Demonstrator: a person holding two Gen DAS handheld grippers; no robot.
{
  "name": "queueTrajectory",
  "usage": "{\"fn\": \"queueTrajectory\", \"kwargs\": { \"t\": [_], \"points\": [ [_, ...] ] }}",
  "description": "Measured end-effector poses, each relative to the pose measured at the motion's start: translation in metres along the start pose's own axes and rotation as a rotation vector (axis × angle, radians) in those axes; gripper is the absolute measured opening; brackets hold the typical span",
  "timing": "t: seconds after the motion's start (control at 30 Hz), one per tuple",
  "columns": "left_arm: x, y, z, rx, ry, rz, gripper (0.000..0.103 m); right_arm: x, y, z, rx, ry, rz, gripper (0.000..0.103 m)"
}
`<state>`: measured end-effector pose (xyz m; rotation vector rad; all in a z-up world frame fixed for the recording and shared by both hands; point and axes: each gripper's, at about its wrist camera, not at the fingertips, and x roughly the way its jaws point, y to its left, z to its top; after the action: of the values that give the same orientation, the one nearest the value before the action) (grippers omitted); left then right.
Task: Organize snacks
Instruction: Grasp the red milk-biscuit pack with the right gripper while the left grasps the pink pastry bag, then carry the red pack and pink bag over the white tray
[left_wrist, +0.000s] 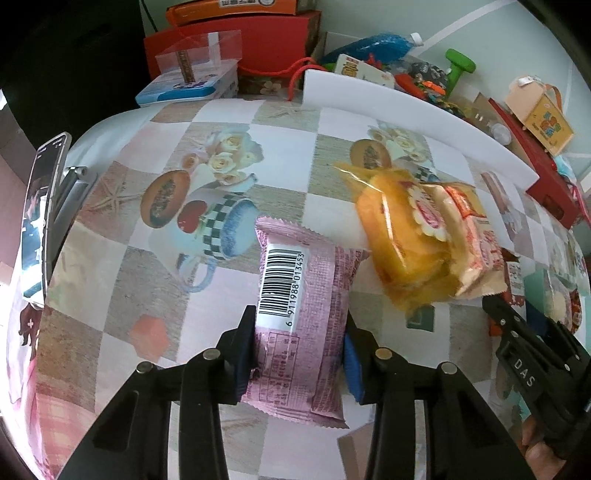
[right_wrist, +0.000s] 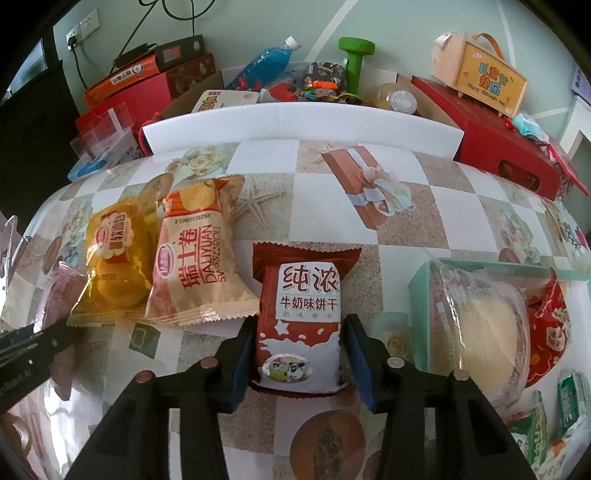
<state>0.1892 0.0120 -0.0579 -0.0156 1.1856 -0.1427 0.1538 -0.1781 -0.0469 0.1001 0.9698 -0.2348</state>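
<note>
A: What's hard to make out?

B: From the right wrist view, the pink packet (right_wrist: 61, 295) is mostly hidden behind the yellow bread packet (right_wrist: 116, 258). The snacks in the teal box (right_wrist: 421, 284) are cut off at the edge.

A: And the claws?

B: The left claw (left_wrist: 299, 354) reaches forward low over the worktop (left_wrist: 280, 122), clenched on the pink packet, barcode side up. The right claw (right_wrist: 297, 354) has a pad on each side of the red milk-biscuit packet (right_wrist: 301, 314); whether it presses, I cannot tell. The packet lies just right of the Swiss roll packet (right_wrist: 199, 254).
</note>
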Motion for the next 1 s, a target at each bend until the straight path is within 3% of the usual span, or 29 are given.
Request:
{"fn": "queueTrajectory", "kwargs": {
  "t": [0.43, 1.0],
  "points": [
    [-0.019, 0.004, 0.0, -0.022, -0.042, -0.026, 0.042, -0.006, -0.008, -0.001, 0.046, 0.01, 0.038, 0.042],
    [-0.082, -0.023, -0.007, 0.015, -0.172, -0.099, 0.042, -0.089, -0.011, -0.008, 0.055, -0.132, 0.042, 0.042]
  ]
}}
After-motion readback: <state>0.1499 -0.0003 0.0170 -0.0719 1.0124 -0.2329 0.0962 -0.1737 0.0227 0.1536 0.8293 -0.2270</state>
